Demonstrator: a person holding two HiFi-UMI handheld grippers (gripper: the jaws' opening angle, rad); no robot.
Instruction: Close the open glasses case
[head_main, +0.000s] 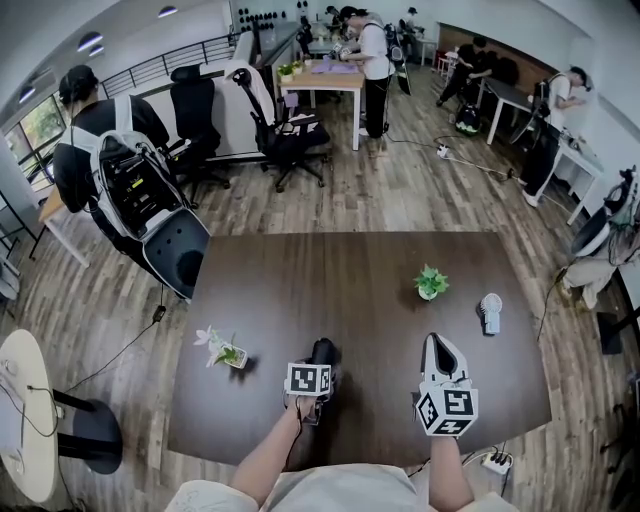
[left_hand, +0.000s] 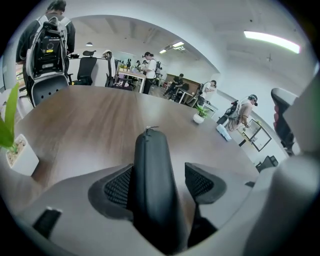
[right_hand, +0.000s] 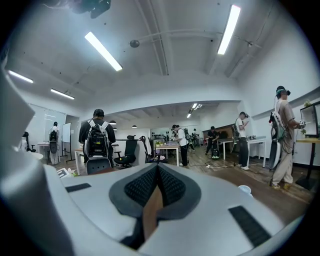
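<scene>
Wood-plank floor (head_main: 420, 190), dark table (head_main: 350, 290), black office chairs (head_main: 195, 110), ceiling strip lights (right_hand: 102, 50).

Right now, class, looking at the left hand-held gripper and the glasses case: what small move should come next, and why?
Probably draw the left hand-held gripper straight back off the glasses case. The case looks shut already, lying on the table between jaws that stand apart, with a gap at one pad. The right hand-held gripper is shut and empty, away from it.

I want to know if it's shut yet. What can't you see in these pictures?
- Glasses case, head view: the left gripper covers most of it.
- Its near end, left gripper view: cut off by the gripper's body.
- White object, head view: too small to name.
</scene>
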